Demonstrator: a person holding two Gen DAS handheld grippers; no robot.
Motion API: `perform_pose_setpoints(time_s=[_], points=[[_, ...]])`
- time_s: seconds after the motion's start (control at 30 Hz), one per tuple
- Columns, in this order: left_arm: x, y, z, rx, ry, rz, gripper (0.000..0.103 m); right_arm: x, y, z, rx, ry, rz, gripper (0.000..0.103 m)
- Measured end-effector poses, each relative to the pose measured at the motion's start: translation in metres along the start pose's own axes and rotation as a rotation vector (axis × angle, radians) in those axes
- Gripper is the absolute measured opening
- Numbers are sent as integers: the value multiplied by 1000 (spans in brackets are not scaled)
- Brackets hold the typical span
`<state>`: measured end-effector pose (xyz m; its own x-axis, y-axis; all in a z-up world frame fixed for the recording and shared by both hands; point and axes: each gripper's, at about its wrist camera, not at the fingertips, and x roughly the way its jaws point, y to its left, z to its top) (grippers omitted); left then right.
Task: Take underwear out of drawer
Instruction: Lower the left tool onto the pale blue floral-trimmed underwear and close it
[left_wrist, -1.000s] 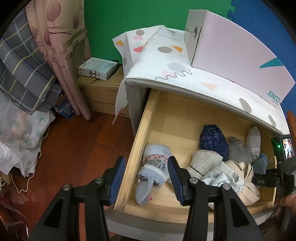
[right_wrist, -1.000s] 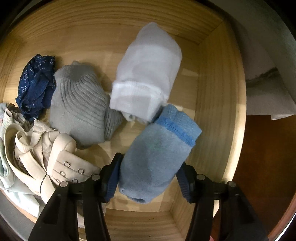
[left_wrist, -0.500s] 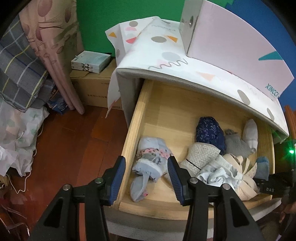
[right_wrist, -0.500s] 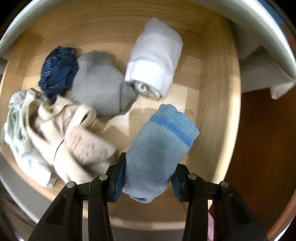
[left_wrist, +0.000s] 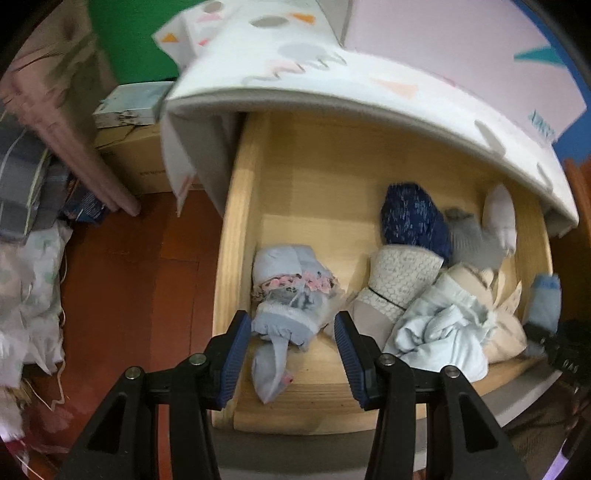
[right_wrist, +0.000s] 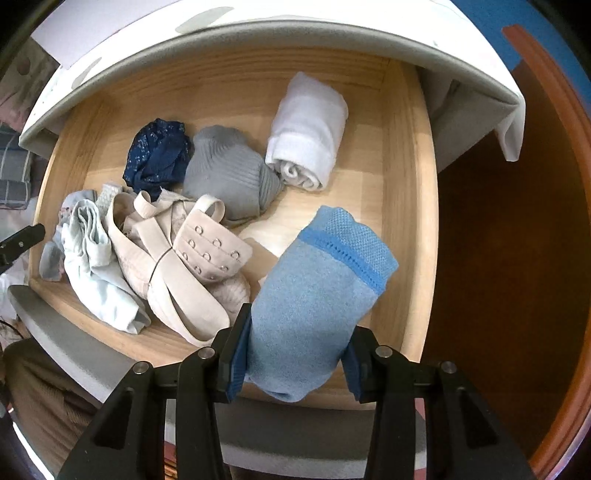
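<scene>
The wooden drawer is pulled out and holds several rolled garments. My right gripper is shut on a light blue rolled garment with a brighter blue band, lifted above the drawer's front right corner. That same piece shows at the right edge of the left wrist view. My left gripper is open, its blue pads on either side of a pale blue bundle with pink trim at the drawer's left front; whether they touch it I cannot tell.
Left in the drawer: a navy piece, a grey roll, a white roll, a beige bra, a pale blue-green cloth. A patterned cloth covers the cabinet top. Boxes, a curtain and bags crowd the floor on the left.
My right gripper closed on the light blue roll and lifted it off the drawer floor. My left gripper sank closer over the pale blue bundle.
</scene>
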<state>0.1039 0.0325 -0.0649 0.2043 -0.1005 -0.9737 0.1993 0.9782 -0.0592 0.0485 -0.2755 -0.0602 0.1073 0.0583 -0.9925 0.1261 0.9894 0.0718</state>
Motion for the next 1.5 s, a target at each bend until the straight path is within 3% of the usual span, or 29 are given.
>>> perform_pose_setpoints(time_s=[0.07,0.17,0.77,1.27,1.4,1.5], points=[[7,-3,5,27,26,-4,48,-4,-3,1,-11,-6,-3,39],[16,-8,13,61,50,-7,48,-5,9,-26,-33,-26,-30,39],[68,-30,35,124,185,83,48,-10,16,-28,-1,-13,-12,40],[76,-18,19,-53,276,47,49,-15,13,-28,3,-20,-1,40],[80,-4,10,-139,336,-54,48,-16,13,-29,5,-23,1,40],[81,-3,8,-137,334,-56,49,-16,11,-30,12,-19,-1,40]])
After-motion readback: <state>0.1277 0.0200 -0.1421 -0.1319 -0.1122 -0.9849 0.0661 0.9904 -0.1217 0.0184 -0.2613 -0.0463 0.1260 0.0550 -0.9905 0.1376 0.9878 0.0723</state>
